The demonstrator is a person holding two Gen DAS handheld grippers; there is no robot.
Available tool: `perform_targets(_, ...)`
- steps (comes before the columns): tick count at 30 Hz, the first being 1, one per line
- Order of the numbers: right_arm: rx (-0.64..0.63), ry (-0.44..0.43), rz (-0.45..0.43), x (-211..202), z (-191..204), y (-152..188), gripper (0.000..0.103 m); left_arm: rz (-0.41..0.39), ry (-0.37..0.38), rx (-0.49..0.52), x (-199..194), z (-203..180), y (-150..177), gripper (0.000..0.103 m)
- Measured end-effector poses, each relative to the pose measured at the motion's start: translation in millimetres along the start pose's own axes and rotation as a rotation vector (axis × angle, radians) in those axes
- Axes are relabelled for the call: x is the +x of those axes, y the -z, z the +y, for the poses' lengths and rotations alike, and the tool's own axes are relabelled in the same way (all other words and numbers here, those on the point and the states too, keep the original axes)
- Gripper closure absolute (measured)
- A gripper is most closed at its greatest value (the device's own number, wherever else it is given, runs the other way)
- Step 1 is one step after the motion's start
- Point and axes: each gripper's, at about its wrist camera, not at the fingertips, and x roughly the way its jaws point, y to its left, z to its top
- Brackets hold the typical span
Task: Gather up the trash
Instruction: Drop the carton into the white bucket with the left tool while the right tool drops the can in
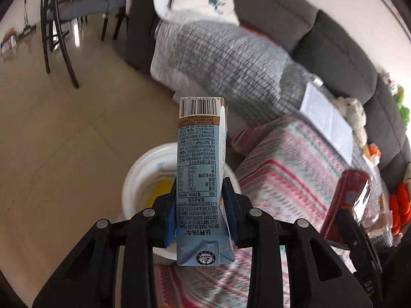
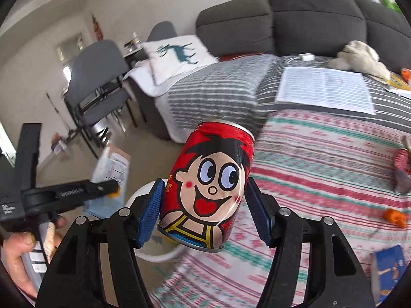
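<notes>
My left gripper [image 1: 200,205] is shut on a light blue milk carton [image 1: 200,169] and holds it upright above a white trash bin [image 1: 143,179] on the floor. My right gripper [image 2: 203,205] is shut on a red cartoon-face drink can [image 2: 210,179], held just above the bed's edge and the same white bin [image 2: 136,197]. The left gripper with the carton [image 2: 110,172] shows at the left of the right wrist view. The red can [image 1: 344,200] shows at the right of the left wrist view.
A bed with a patterned blanket [image 2: 321,166] holds an open book [image 2: 323,87], a plush toy [image 2: 359,59], a red wrapper [image 2: 403,169], orange scraps [image 2: 393,215] and a blue box [image 2: 388,267]. A grey sofa [image 2: 308,18] stands behind; chairs [image 2: 97,82] stand left.
</notes>
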Motion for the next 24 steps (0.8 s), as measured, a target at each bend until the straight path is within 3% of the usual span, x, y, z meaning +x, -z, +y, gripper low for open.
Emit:
perform_targets(1, -0.008, 0.000, 0.005, 4.8, 4.0, 0.2, 0.043, 0.009, -0.008, 0.000, 2.4, 2.7, -0.6, 0.069)
perform_targets(3, -0.026, 0.001, 0.024, 19.2, 16.9, 0.9, 0.043, 0.011, -0.021, -0.016, 3.9, 9.8, -5.1, 0.051)
perform_targets(8, -0.064, 0.007, 0.069, 50.2, 40.3, 3.7, 0.042, -0.075, -0.005, -0.087, -23.6, 31.7, -15.2, 0.038)
perform_targets(19, -0.126, 0.010, 0.143, 97.9, 83.5, 13.8, 0.043, -0.182, -0.039, -0.153, -57.2, 53.0, -28.2, 0.036)
perform_targets(24, -0.123, 0.048, 0.156, 104.4, 87.7, 10.4, 0.032, -0.195, -0.044, -0.170, -64.1, 60.8, -28.8, 0.035)
